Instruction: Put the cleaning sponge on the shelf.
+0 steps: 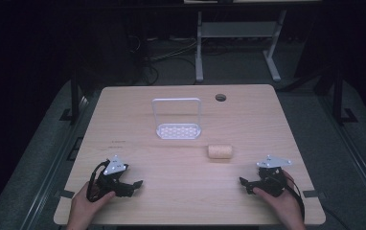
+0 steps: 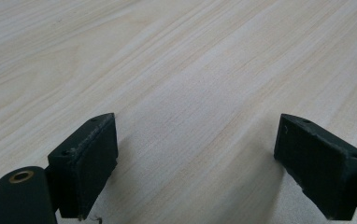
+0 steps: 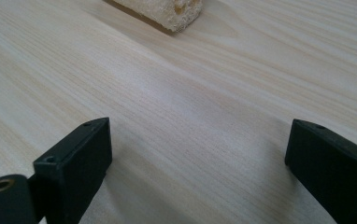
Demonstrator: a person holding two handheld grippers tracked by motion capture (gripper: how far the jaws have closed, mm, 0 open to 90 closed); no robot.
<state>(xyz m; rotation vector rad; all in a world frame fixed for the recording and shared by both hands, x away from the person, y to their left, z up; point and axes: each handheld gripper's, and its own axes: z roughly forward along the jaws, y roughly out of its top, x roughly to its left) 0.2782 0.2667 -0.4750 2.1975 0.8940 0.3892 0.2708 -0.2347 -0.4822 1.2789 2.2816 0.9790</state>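
A pale tan roll of bread (image 1: 220, 151) lies on the wooden table (image 1: 181, 196), right of centre; its near end (image 3: 169, 10) shows at the top of the right gripper view. Behind it stands a white wire rack (image 1: 178, 118) with a perforated base. My left gripper (image 1: 134, 186) rests near the front left edge, held by a hand, its jaws wide apart over bare wood (image 2: 195, 140). Near the front right edge sits my right gripper (image 1: 244, 182), also open, with nothing between its jaws (image 3: 197, 149). The roll lies a short way ahead of it.
A round cable hole (image 1: 221, 97) sits near the table's back edge. Beyond the table stand a white desk frame (image 1: 238, 38) and cables on a dark floor. Small dark marks (image 1: 119, 142) dot the wood at the left.
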